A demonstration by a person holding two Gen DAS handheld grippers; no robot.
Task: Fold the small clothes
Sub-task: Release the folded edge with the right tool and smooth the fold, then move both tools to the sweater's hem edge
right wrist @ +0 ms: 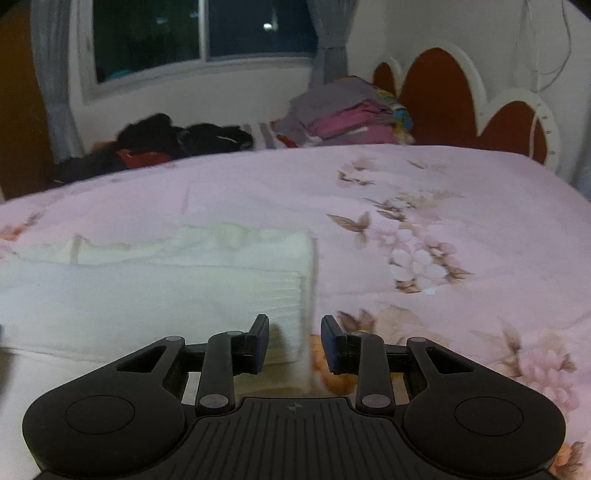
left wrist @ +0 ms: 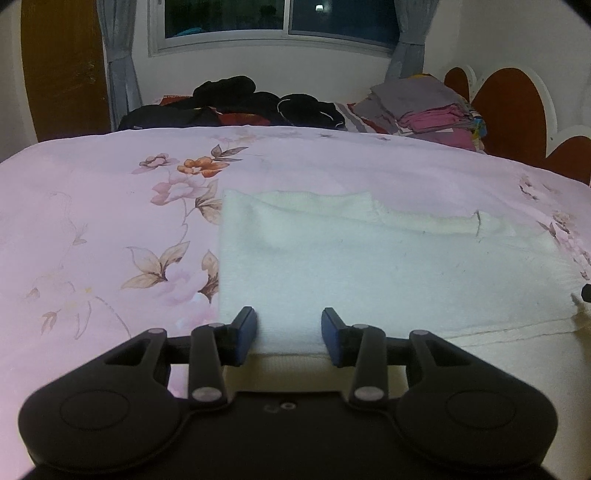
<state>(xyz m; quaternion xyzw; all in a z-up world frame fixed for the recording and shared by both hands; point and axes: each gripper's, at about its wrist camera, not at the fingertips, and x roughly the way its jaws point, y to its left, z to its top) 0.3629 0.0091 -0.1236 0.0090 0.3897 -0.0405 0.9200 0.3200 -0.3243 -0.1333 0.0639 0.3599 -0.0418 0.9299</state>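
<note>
A white cloth (left wrist: 369, 266) lies partly folded on the pink floral bedspread (left wrist: 92, 221), its upper layer doubled back over the lower one. My left gripper (left wrist: 289, 332) is open, its fingers on either side of the cloth's near left part, holding nothing. In the right wrist view the same cloth (right wrist: 147, 295) lies to the left and centre. My right gripper (right wrist: 294, 341) is open at the cloth's near right corner, with the cloth's right edge between the fingers, and holds nothing.
A pile of dark clothes (left wrist: 236, 103) lies at the far side of the bed. A stack of folded grey and pink clothes (left wrist: 424, 107) sits at the far right by the red headboard (left wrist: 517, 110). A window (left wrist: 280, 18) is behind.
</note>
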